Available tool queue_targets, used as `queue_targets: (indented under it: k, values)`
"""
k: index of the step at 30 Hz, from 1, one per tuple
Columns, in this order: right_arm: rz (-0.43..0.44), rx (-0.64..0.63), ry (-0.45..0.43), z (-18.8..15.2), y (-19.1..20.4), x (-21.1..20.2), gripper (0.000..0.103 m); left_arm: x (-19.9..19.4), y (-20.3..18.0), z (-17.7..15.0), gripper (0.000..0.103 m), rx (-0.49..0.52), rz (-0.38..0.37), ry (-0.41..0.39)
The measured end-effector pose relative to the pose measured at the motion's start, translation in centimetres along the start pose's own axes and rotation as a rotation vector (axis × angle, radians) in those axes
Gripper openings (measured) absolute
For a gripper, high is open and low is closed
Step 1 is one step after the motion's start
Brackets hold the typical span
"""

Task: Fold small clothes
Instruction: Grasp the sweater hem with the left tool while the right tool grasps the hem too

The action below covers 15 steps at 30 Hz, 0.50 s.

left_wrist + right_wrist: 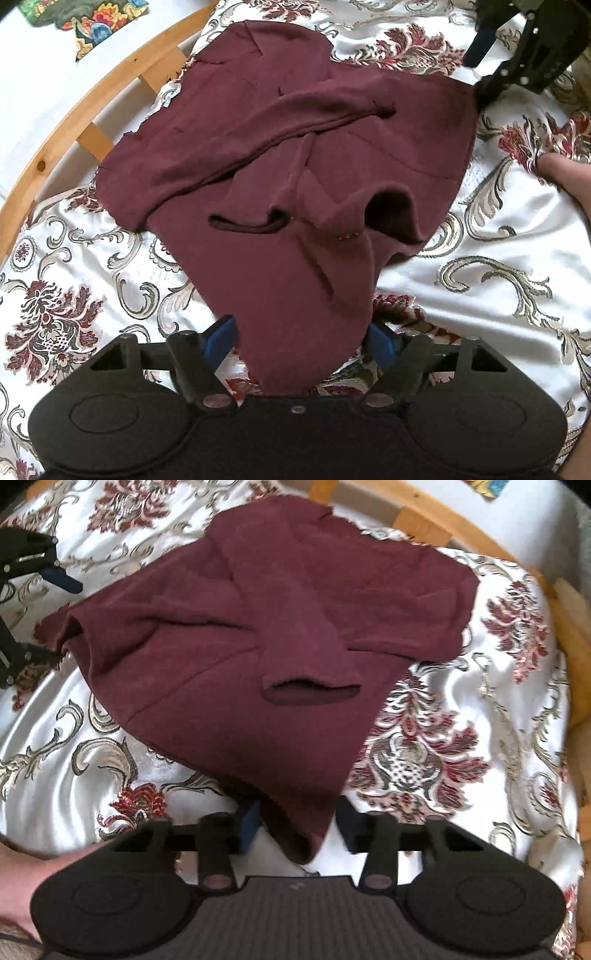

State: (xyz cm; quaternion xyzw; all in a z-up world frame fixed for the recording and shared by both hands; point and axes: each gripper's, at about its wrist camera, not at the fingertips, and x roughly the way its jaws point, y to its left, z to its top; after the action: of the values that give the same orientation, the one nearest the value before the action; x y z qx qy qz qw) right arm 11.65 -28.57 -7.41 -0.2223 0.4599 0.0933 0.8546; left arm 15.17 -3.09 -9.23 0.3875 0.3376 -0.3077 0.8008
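A maroon garment point(295, 147) lies crumpled on a white floral bedspread point(480, 266), with a sleeve opening facing up. In the left wrist view my left gripper point(301, 341) stands wide, its blue pads point(221, 336) on either side of the near corner of the cloth without pinching it. My right gripper point(480, 66) sits at the far right corner of the garment. In the right wrist view the right gripper point(299, 825) straddles a hanging corner of the maroon garment point(288, 627); a gap shows beside its right pad point(349, 829). The left gripper point(50, 618) is at the left edge.
A curved wooden bed rail point(74, 107) with slats runs along the far side point(443, 513). A colourful patterned cloth point(85, 22) lies beyond it on a white surface. A person's hand point(565, 177) rests on the bedspread at right; a forearm point(22, 878) shows low left.
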Motion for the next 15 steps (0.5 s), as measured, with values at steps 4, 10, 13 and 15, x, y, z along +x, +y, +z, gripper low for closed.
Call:
queue_targets:
  k: [4,10,13,15]
  values:
    - [0.100,0.073,-0.017,0.1,-1.0,-0.2,0.010,0.2,-0.5,0.0,0.068,0.031,0.016,0.012]
    - [0.167,0.165,-0.035,-0.8,-3.2,-1.5,0.025,0.4,-0.5,0.0,0.058,0.027,-0.002,0.018]
    - [0.168,0.164,-0.038,-0.7,-3.1,-1.6,0.029,0.5,-0.4,0.0,0.057,0.020,-0.003,0.020]
    - [0.161,0.148,-0.031,-0.5,-2.7,-1.3,0.030,0.5,-0.4,0.0,0.058,0.014,0.000,0.023]
